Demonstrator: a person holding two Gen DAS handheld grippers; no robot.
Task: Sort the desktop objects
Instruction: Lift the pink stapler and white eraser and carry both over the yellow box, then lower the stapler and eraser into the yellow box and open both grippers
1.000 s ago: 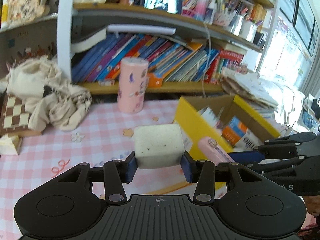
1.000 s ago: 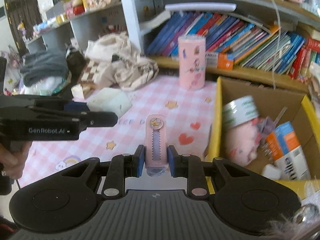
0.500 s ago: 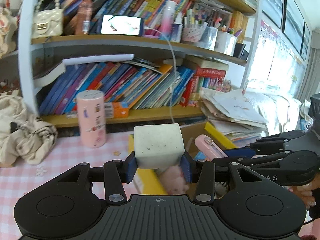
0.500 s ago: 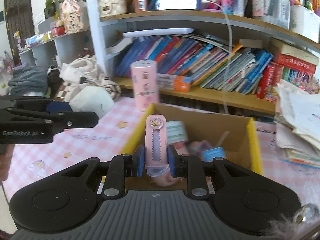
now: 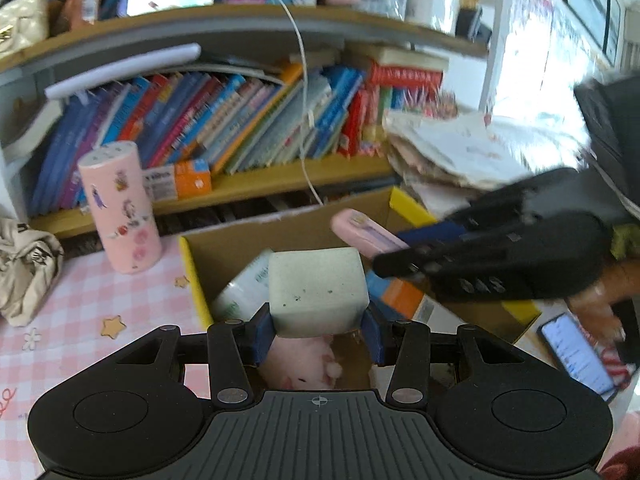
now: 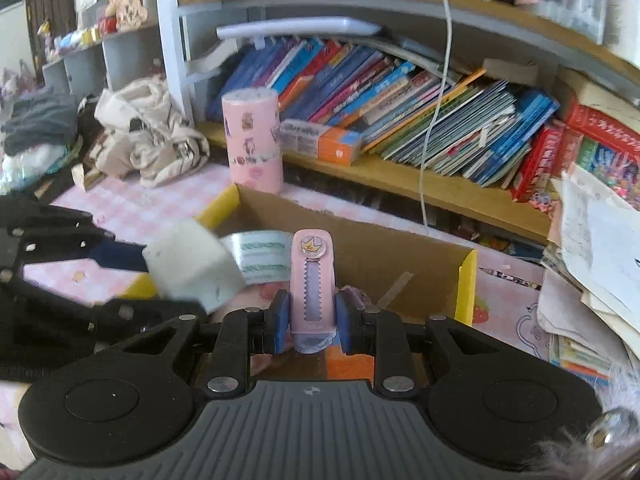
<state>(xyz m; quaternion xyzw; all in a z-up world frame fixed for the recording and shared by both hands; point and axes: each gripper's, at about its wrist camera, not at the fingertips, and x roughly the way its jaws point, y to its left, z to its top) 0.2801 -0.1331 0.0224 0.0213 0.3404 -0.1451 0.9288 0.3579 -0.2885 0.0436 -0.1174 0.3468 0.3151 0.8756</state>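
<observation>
Over the last second we have carried both hand-held grippers from above the pink checked worktop [image 5: 92, 304] to above the open cardboard box [image 5: 280, 236], which now fills the lower centre of both views. The left hand-held gripper [image 5: 318, 326] is clenched on a pale grey-white foam block [image 5: 318, 290]; in the left wrist view the block hangs over the box, with a tape roll [image 5: 244, 288] and a pink plush toy [image 5: 304, 360] below it. The right hand-held gripper [image 6: 311, 322] is grasping a pink utility knife [image 6: 312, 280], held upright between its pads in the centre of the right wrist view, also over the box interior. Neither thing has been let go. We judge that the carrying step is nearly finished and that releasing both things into the box comes next. The two grippers are very near each other, so they could bump.
</observation>
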